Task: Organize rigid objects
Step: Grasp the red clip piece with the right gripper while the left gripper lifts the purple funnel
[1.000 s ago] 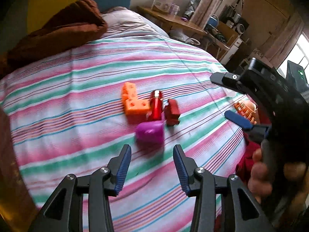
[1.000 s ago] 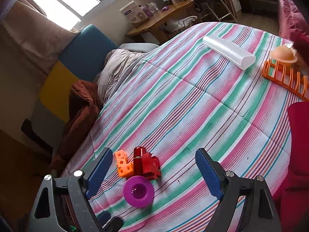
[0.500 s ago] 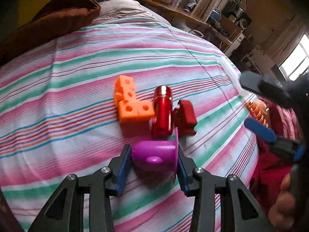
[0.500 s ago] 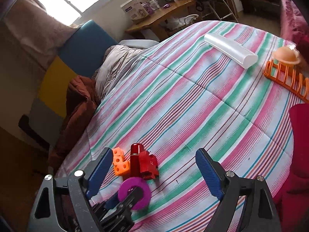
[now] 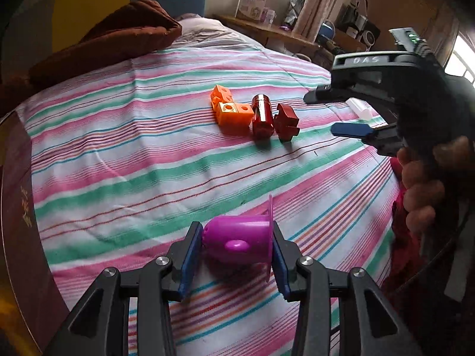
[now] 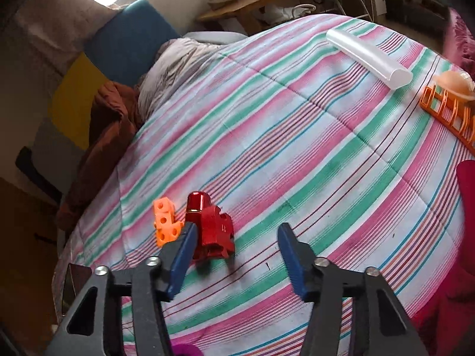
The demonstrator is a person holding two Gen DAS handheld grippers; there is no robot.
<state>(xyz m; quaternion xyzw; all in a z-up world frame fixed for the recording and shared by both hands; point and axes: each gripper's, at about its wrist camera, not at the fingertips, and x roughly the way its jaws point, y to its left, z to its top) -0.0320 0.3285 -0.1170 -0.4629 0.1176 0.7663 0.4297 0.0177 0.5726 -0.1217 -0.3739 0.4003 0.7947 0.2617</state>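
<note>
Left gripper [image 5: 236, 255] clamps the purple cup [image 5: 237, 238] near the camera, right gripper [image 6: 236, 255] open beside the red block [image 6: 215, 234]; orange block [image 5: 230, 109], red cylinder [image 5: 261, 112] unsorted on far bedspread [image 5: 118, 148].

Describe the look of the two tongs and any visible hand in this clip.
Both tongs, left and right, have black angular frames with silver screws and blue ribbed pads. The right body carries raised lettering and a green light. A bare hand shows; no sleeve is visible.
</note>
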